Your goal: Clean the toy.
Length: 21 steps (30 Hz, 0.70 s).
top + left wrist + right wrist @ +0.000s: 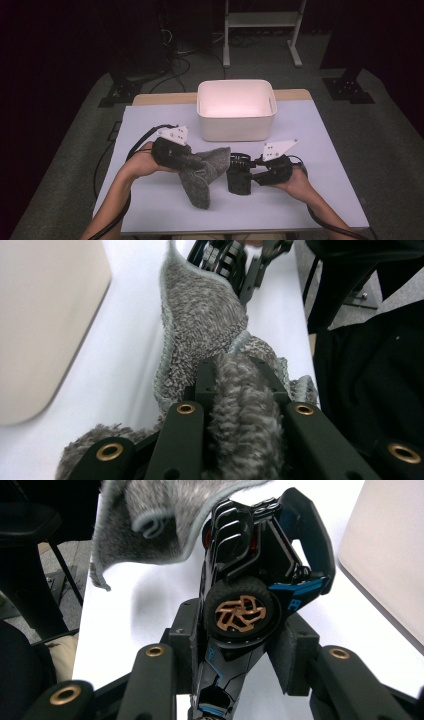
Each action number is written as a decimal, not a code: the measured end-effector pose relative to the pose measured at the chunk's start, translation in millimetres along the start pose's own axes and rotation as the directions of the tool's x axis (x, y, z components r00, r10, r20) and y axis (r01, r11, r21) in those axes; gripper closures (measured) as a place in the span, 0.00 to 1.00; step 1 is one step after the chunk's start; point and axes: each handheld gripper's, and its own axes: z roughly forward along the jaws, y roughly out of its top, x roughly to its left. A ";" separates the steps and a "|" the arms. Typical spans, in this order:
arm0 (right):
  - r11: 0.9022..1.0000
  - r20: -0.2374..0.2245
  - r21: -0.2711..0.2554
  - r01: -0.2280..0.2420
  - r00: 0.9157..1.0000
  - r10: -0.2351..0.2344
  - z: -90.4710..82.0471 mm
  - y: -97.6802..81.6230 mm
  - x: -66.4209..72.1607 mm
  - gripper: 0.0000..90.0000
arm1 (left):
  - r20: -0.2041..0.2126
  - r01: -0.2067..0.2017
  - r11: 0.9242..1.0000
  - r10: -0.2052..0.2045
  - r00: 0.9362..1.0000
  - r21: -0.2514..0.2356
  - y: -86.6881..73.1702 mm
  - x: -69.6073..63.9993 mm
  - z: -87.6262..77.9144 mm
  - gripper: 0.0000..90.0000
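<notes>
- My left gripper (pixel 200 162) has its jaws closed on a fold of the grey fuzzy terry cloth (pixel 202 175); in the left gripper view the pile bulges up between the two black jaws, so I judge the hold to be firm.
- My right gripper (pixel 250 176) has its jaws clamped on the black toy car with blue trim and copper-spoked wheels (pixel 239 175), which it holds on end just ahead of the jaws, with the cloth's free edge touching or nearly touching the car's far side.
- The cloth hangs limp from my left gripper onto the pale lavender tabletop (pixel 310 150). I expect it to be light and floppy, best pinched at a fold or hem.
- The car looks like hard, smooth plastic, rigid and somewhat slippery. I judge the narrow body behind the wheel, where the pads sit, to be the sound place to hold it.
- The right gripper view shows the wheel (pixel 242 612) sitting between the pads, which the high view blurs.
- The high view shows the white rectangular plastic bin (pixel 235 131) standing beyond both grippers, apparently empty.
</notes>
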 end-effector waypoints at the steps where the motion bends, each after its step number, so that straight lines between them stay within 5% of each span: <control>1: 1.000 0.001 0.000 0.001 1.000 -0.001 -0.3 -0.2 0.3 0.65 | 0.003 -0.001 1.000 0.001 1.000 0.006 -0.8 0.8 2.7 0.86; 6: 1.000 -0.001 0.015 0.002 1.000 -0.002 -5.3 -1.5 0.7 0.65 | 0.023 0.006 1.000 -0.006 1.000 0.011 -0.8 5.5 20.7 0.85; 13: 0.997 0.002 0.069 0.019 1.000 -0.019 -12.1 0.6 4.0 0.65 | 0.090 -0.057 0.998 0.057 0.994 -0.004 28.4 6.5 63.2 0.85; 21: 0.990 0.012 0.141 0.016 1.000 -0.018 -23.0 -2.7 0.9 0.54 | 0.123 -0.080 0.997 0.079 0.989 0.005 41.6 5.4 82.7 0.85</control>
